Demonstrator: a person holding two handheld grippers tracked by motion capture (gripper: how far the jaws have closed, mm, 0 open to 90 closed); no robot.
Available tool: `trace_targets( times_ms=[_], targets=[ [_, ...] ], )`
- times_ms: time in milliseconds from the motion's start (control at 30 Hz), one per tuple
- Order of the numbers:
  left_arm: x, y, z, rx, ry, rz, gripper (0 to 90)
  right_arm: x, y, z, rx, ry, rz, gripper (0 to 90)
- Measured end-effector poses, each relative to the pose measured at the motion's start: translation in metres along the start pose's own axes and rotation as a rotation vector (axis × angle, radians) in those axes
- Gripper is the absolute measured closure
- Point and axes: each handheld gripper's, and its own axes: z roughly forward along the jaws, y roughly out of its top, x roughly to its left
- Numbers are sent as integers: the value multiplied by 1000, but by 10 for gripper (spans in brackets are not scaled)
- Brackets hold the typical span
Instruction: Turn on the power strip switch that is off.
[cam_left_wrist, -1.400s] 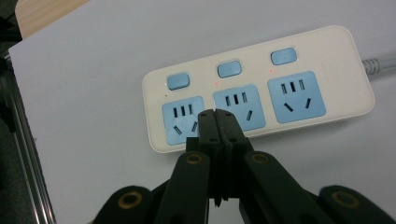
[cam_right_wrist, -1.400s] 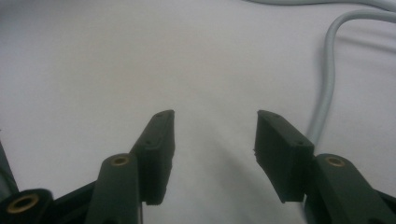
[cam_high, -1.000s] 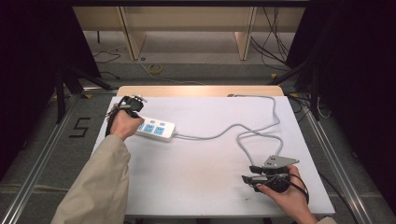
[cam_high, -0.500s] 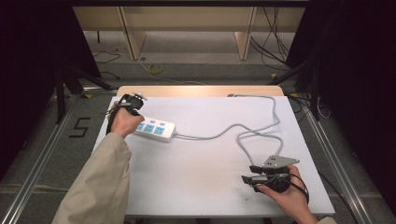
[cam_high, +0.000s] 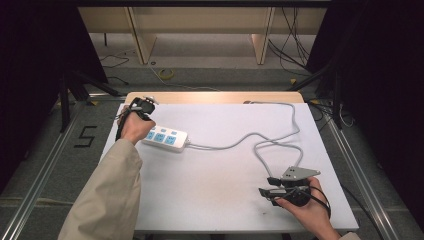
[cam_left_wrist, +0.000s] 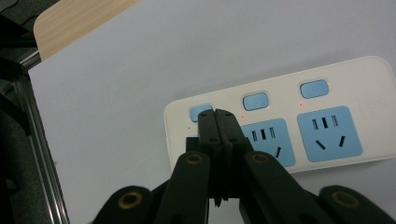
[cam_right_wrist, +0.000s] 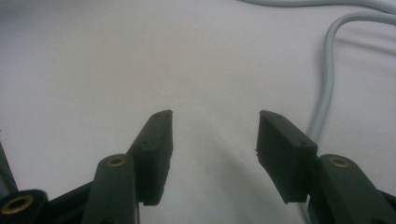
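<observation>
L gripper (cam_left_wrist: 218, 116), jaws closed, is pressing the end switch (cam_left_wrist: 200, 112) on the power strip (cam_left_wrist: 327, 93); it's prob light, slippery plastic, so poke gently. R gripper (cam_right_wrist: 212, 140) is idling, jaws open.

Bright, even light falls from overhead on the white table (cam_high: 220, 165), while darkness closes in at the far left and right. Shadows stay soft and short. The right gripper view looks dim and slightly blurred, the near jaws soft; the left gripper view is crisp.
</observation>
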Motion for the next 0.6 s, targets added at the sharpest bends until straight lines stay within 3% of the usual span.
trace_targets(
  times_ms=[600],
  targets=[
    [3,3,19,0,14,13,899,0,0,0,1,1,0,468]
  ],
)
